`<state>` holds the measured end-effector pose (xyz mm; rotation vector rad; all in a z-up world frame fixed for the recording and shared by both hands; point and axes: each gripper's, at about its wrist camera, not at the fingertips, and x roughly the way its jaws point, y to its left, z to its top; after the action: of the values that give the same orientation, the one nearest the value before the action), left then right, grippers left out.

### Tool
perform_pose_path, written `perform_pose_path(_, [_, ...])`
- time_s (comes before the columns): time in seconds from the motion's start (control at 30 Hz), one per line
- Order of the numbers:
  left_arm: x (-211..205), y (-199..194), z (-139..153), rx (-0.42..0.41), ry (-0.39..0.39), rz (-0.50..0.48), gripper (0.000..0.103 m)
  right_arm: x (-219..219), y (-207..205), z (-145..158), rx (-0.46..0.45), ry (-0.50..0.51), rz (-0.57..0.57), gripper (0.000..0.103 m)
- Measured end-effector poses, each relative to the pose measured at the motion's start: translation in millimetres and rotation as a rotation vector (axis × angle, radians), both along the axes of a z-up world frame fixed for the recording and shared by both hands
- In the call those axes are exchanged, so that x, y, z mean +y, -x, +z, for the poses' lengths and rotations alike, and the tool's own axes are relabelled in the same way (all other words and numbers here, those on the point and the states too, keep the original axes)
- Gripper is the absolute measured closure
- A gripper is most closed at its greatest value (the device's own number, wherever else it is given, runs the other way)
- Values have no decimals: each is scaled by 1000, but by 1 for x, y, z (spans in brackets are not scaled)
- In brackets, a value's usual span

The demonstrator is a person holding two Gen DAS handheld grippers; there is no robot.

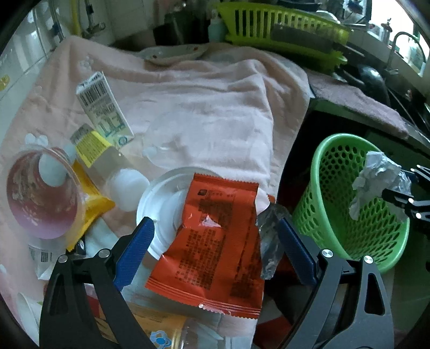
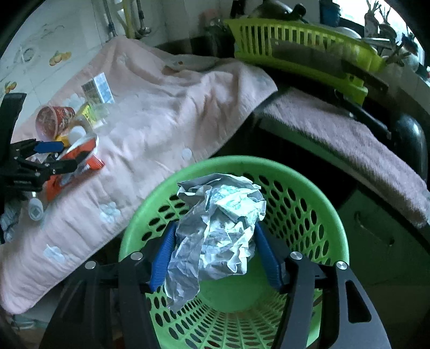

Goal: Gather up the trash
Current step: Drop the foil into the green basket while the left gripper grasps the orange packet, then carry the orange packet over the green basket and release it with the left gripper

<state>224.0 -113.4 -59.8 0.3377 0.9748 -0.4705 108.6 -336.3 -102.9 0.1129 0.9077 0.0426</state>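
Observation:
My left gripper (image 1: 215, 228) stands open low over the pink towel (image 1: 201, 107), its blue pads apart on either side of an orange-red snack wrapper (image 1: 215, 241). The wrapper lies partly on a white plastic lid (image 1: 161, 204), with a clear plastic scrap (image 1: 268, 241) at its right edge. My right gripper (image 2: 215, 228) is shut on a crumpled silver-white wrapper (image 2: 220, 220), held over the mouth of the green perforated basket (image 2: 309, 182). The basket (image 1: 336, 228) stands to the right of the towel, below its edge. The left gripper (image 2: 64, 155) shows at far left in the right wrist view.
More litter lies on the towel's left: a milk carton (image 1: 104, 107), a tipped clear cup (image 1: 40, 193), a yellow packet (image 1: 91, 204), a white cap (image 1: 129, 188). A lime dish rack (image 1: 282, 24) and a dish (image 1: 172, 53) sit behind. A mauve towel (image 2: 349, 145) drapes the counter.

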Motion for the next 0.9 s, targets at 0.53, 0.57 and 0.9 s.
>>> perform_pose_path(0.53, [4, -1, -10, 42, 14, 30, 47, 3, 5, -1, -7, -3, 5, 34])
perform_pose_path(0.57, [5, 0, -8, 40, 15, 31, 48, 4, 6, 0, -8, -2, 5, 34])
perform_pose_path(0.9, [9, 17, 12, -5, 73, 28, 59, 9, 11, 11, -40, -13, 3, 33])
